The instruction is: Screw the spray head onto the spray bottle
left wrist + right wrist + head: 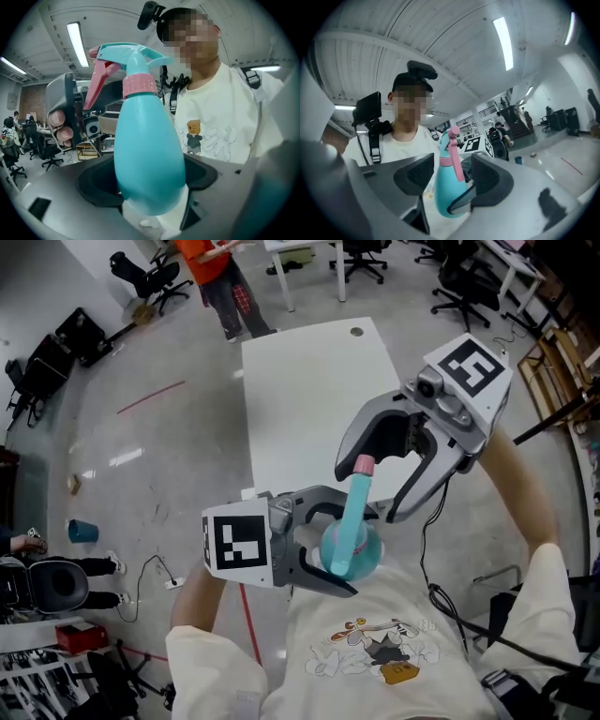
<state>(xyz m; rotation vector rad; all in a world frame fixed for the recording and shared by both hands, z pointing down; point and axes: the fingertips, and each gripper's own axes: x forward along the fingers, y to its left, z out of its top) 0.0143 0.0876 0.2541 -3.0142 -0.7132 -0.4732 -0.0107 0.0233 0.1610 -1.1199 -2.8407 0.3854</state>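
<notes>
Both grippers are up in front of the person's chest, at the near edge of the white table (309, 381). The left gripper (361, 550) is clamped on the teal spray bottle (343, 547), jaws pressed against the fat lower body from both sides. The left gripper view confirms it: the bottle (147, 154) fills the gap between the dark pads (96, 180) and stands upright in that gripper (150, 190). The spray head (133, 58) sits on the bottle neck, with a teal nozzle, pink trigger and pink collar. The collar looks seated on the neck, but I can't tell how far it's threaded. The right gripper (367, 489) is spread wide, its jaws either side of the spray head (361, 468), and I see no clear contact. One jaw tip is just beside the pink top and the other is well off to the side. In the right gripper view the bottle (446, 190) and spray head (451, 140) show in the open gap of the right gripper (450, 183), with the pink trigger facing the camera. Its pads (412, 174) are apart from the bottle on both sides. In the head view the bottle leans slightly, base toward the person's shirt and top pointing away over the table. A blue cup (82, 531) sits on the floor off to the left.
</notes>
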